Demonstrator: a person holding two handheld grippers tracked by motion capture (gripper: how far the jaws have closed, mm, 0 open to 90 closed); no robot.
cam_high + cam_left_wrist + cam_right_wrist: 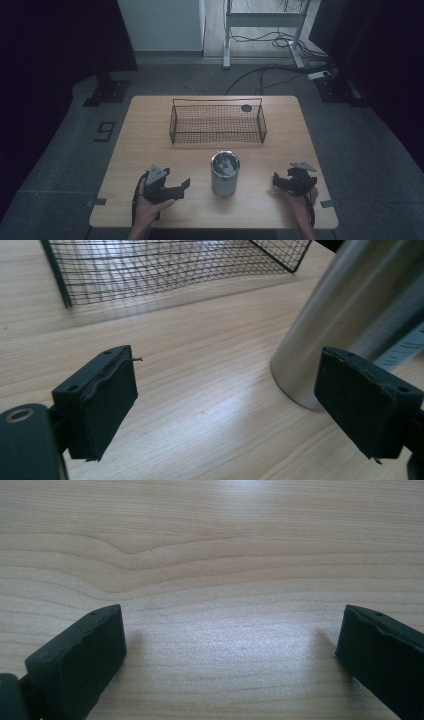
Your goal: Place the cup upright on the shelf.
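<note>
A steel cylindrical cup (225,175) stands upright at the table's front middle, its open top up. Behind it sits an empty black wire basket (218,122). My left gripper (184,187) rests in a hand at the front left with its jaws pointing right toward the cup, open with nothing between them. In the left gripper view the cup (350,305) rises just beyond the right pad, apart from it, and the basket (150,265) lies farther off. My right gripper (276,181) is held at the front right, open, its jaws (232,612) wide over bare wood.
The wooden table (150,130) has a small dark disc (246,108) behind the basket's right end. On the floor are a "9" marker (105,131) at left, black stand bases (106,92), and cables (280,70) near a white desk frame at the back.
</note>
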